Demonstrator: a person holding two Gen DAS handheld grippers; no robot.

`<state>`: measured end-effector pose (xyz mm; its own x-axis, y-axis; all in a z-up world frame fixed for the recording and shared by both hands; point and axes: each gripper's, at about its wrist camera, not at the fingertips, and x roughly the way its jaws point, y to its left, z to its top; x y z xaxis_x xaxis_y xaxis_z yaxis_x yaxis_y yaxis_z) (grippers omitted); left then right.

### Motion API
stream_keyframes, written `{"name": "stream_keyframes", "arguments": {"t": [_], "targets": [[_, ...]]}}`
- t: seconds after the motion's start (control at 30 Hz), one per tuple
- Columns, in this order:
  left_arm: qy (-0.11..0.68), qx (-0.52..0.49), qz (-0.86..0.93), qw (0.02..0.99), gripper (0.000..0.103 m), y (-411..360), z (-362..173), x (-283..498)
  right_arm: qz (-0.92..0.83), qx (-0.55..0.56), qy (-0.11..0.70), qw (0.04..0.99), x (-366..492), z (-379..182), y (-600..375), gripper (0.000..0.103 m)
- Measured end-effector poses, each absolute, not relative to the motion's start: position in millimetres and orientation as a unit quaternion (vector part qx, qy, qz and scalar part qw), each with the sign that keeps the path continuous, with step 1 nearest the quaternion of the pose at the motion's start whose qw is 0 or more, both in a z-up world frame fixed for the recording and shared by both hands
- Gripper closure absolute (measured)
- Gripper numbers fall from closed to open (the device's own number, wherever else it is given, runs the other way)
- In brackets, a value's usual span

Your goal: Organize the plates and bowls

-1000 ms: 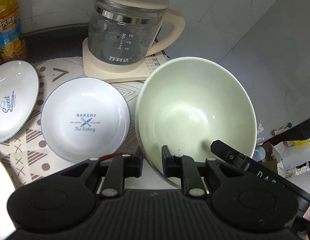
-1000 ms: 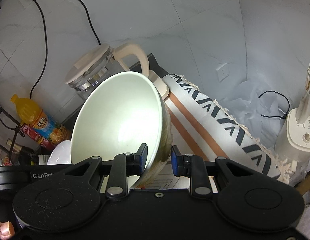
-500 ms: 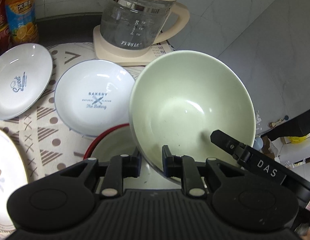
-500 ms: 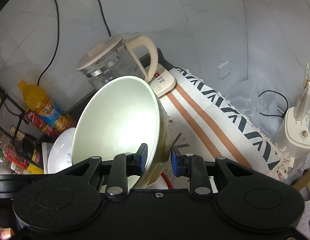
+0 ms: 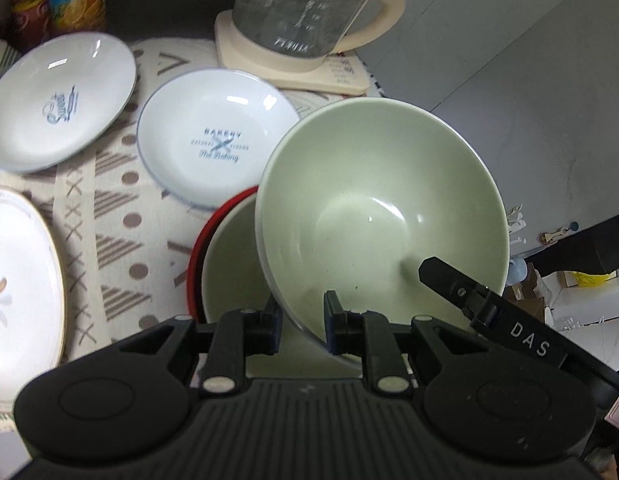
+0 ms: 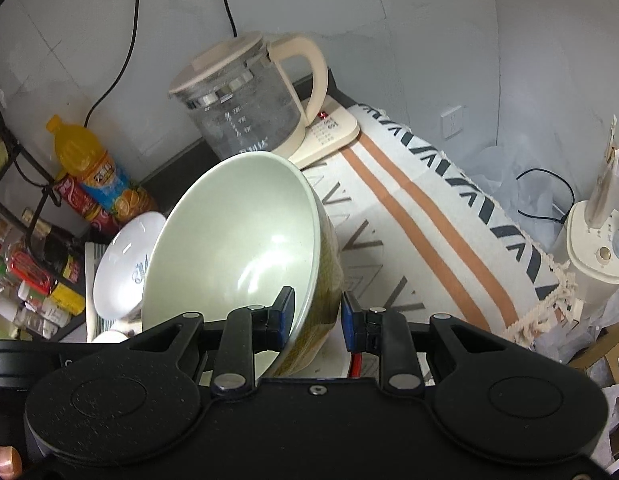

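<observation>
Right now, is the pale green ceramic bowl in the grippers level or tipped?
Tipped. In the right wrist view the pale green ceramic bowl leans with its rim steeply slanted; in the left wrist view its empty inside faces the camera, above the red-rimmed bowl.

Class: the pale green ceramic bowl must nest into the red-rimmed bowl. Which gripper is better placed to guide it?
Probably left: left gripper grips the pale green ceramic bowl directly beside the red-rimmed bowl, which its camera shows.

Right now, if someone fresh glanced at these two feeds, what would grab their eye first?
The big pale green bowl, tilted in mid-air with the left gripper and right gripper each clamped on its rim. Just below it on the patterned cloth sits a red-rimmed bowl. Behind, a white BAKERY plate lies in front of the glass kettle.
</observation>
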<state>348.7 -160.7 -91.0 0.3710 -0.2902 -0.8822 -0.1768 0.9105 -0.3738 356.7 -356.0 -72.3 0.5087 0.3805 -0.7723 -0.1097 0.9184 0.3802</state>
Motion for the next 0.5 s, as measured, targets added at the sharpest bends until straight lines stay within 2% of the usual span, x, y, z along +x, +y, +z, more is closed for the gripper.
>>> {"name": "stream_keyframes", "arguments": {"t": [0.5], "targets": [[0.597,-0.239,-0.02,0.765,0.082,-152.6,-110.8,343.9,0.166,0.124,0.495,0.844,362.8,-81.1,-344.5,0.078]]}}
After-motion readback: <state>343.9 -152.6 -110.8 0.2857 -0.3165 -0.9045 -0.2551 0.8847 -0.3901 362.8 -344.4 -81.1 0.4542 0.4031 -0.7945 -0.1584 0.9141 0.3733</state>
